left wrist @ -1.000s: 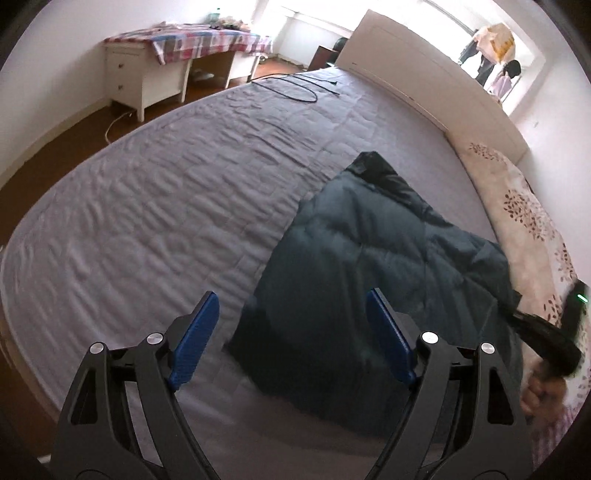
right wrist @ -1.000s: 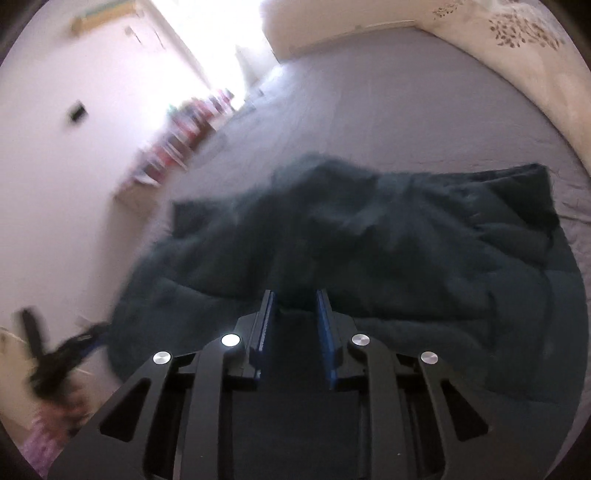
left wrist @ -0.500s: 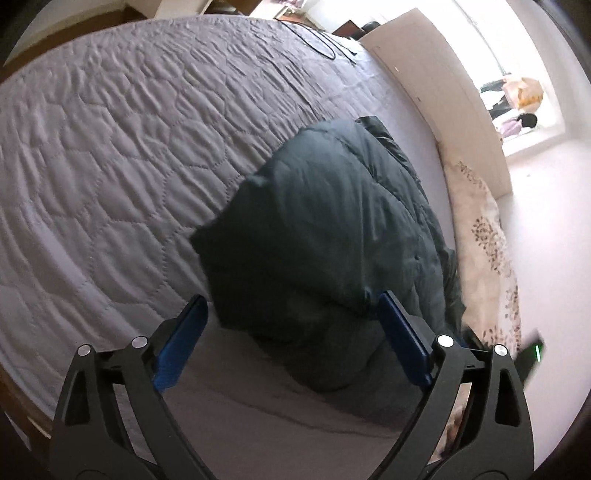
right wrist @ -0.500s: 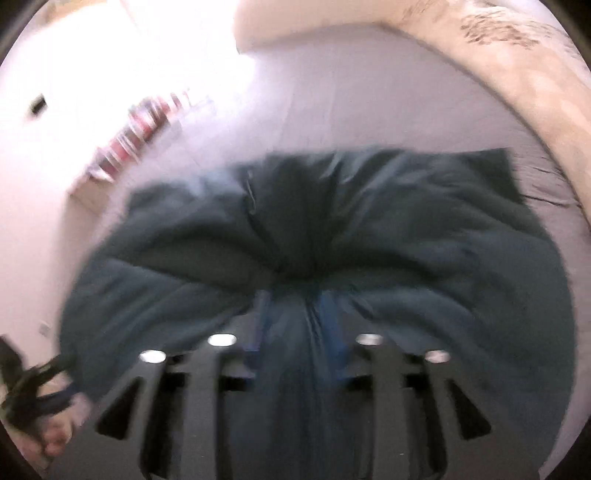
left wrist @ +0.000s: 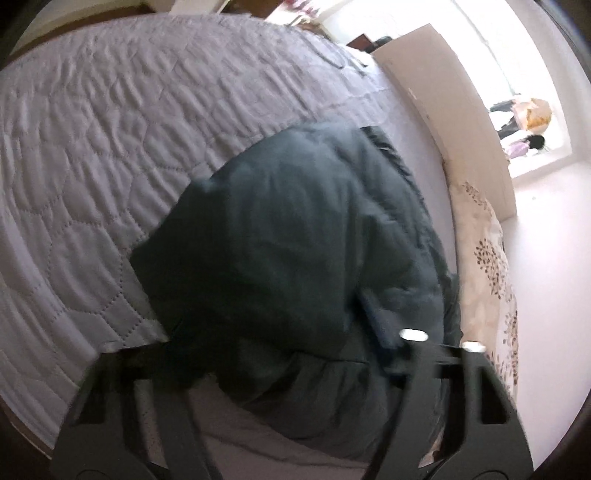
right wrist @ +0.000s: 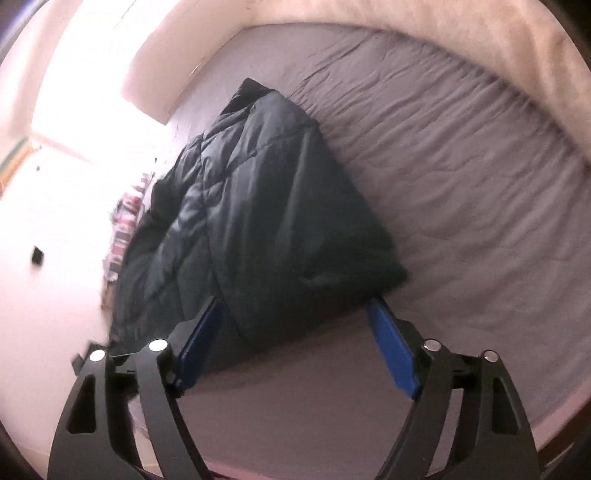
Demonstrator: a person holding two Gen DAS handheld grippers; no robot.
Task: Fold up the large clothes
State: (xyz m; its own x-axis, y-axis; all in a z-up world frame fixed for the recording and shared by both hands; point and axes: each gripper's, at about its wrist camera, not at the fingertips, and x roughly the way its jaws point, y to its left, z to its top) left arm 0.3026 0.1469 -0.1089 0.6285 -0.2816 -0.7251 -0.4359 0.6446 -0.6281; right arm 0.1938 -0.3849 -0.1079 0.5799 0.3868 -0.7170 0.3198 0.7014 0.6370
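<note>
A dark green puffy jacket (left wrist: 295, 229) lies folded into a thick bundle on the grey quilted bed (left wrist: 92, 147). My left gripper (left wrist: 264, 332) hangs low over the jacket's near end. Its jaws are closing with the padded bulk between them; the fingers still stand well apart, blurred, the left one half hidden by fabric. In the right wrist view the jacket (right wrist: 277, 206) runs away from me over the bed (right wrist: 461, 166). My right gripper (right wrist: 295, 332) is opening wide. Its blue pads (right wrist: 391, 354) flank the jacket's near corner without touching it.
A beige flowered pillow (left wrist: 487, 258) and a white headboard (left wrist: 443, 110) line the bed's right side, with a bright window beyond. In the right wrist view a pale cover (right wrist: 480, 29) lies along the far edge, and a pink wall and shelf of colourful things (right wrist: 125, 214) stand left.
My right gripper let go of the jacket, opened wide and swept back to its near corner. The jacket now lies folded narrower. My left gripper sank onto the jacket and its jaws narrowed.
</note>
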